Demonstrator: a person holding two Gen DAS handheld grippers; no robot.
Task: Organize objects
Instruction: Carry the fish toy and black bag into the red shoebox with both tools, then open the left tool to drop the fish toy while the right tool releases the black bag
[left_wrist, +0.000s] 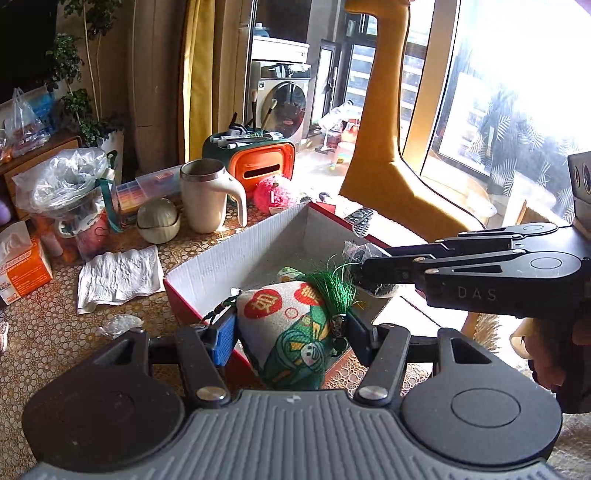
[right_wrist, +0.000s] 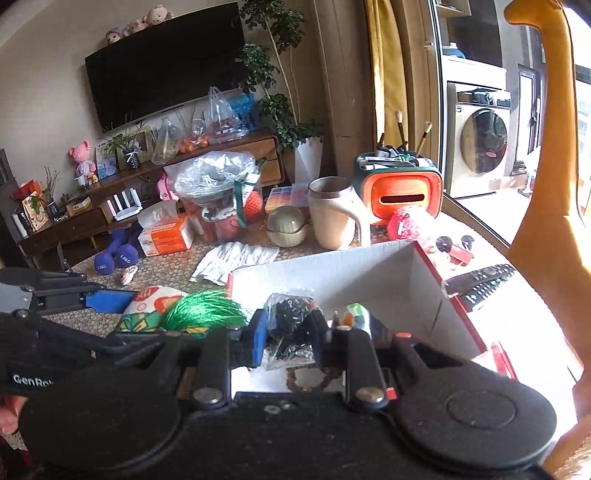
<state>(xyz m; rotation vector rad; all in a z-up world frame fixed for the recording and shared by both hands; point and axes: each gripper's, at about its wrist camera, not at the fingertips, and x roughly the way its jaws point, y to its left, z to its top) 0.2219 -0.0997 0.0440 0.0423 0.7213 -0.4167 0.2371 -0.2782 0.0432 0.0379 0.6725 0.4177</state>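
Gripping, "DAS"-marked right gripper, clear packet

The left gripper is pointing downward at a slant, its jaws standing partly apart and pressing on a stuffed fabric pouch between them. The right gripper is also tilting downward, its jaws drawn narrow and clamping a small clear bag of dark bits. The two grippers are sitting close beside each other, the right one reaching across just ahead of the left.
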